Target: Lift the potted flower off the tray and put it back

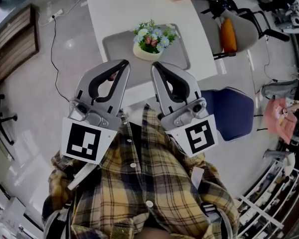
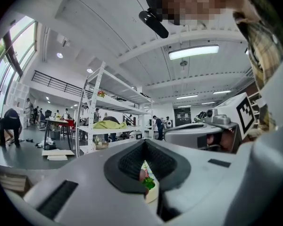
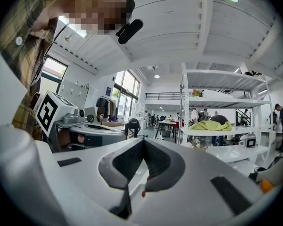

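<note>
left gripper: jaws together, empty | right gripper: jaws together, empty | potted flower: upright on the tray, well apart from both | why: both held back by the shirt, so likely resting, no grab on

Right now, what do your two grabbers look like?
The left gripper and right gripper are pale grey plastic, with curved jaws lined in black padding. Each carries a white cube printed with black squares. The shirt is yellow-and-dark checked, with white buttons.
</note>
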`<state>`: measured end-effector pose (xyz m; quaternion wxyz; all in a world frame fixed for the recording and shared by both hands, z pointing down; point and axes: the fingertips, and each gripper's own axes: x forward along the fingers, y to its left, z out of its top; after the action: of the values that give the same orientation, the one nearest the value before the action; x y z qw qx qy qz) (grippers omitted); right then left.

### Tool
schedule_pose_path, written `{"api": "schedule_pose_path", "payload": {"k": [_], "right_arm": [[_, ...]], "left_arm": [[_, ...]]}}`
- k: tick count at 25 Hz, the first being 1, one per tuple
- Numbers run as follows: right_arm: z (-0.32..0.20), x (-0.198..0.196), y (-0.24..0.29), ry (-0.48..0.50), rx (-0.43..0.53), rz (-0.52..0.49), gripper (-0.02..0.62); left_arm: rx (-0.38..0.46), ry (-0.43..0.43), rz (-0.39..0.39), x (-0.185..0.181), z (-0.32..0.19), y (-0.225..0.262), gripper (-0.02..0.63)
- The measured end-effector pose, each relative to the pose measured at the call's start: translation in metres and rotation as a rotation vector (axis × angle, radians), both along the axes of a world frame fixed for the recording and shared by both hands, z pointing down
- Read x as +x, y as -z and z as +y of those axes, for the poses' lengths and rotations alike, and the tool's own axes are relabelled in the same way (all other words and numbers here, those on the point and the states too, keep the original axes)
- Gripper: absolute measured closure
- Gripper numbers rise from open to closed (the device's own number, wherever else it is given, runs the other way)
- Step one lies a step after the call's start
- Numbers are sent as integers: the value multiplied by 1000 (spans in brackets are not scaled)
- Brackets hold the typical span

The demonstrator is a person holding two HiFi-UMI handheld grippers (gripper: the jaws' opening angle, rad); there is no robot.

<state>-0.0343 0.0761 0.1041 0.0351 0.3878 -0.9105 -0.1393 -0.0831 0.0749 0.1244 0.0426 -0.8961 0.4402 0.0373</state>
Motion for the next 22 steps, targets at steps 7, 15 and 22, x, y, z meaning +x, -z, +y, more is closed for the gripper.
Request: {"api": "schedule_pose_path", "payload": {"k": [7, 15, 22], "right_arm": [[8, -8, -3, 3, 10, 12, 597], [16, -11, -2, 12, 2, 26, 598], [20, -19, -8, 22, -1, 30, 598]], "left_arm": [[11, 2, -15, -6, 10, -2, 598], [12, 6, -28, -8, 22, 0, 598], [13, 12, -23, -13, 26, -5, 598]]}}
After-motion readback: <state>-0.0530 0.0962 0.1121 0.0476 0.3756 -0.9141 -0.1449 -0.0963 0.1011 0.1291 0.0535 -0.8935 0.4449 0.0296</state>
